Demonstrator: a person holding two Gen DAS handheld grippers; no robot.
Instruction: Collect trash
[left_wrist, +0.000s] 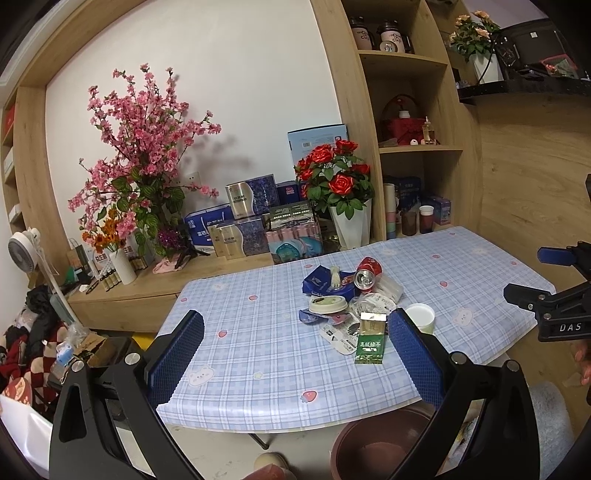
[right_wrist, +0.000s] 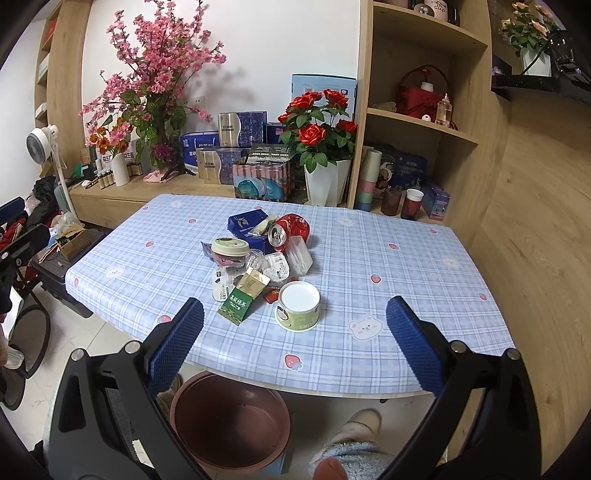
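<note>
While nothing is held, our left gripper (left_wrist: 295, 354) stands wide in the left wrist view; the green tea packet (left_wrist: 370, 339) lies just inside its right finger, long axis pointing away from us, on the worktop (left_wrist: 240, 332).

Right wrist view: right gripper (right_wrist: 295, 343) also wide, white cup (right_wrist: 297, 305) dead ahead between the fingers, bin (right_wrist: 229, 421) below the edge. The right looks nearer the cup.

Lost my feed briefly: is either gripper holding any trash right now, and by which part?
Nothing is held. The left gripper and right gripper are both open and empty, short of the trash pile.
</note>
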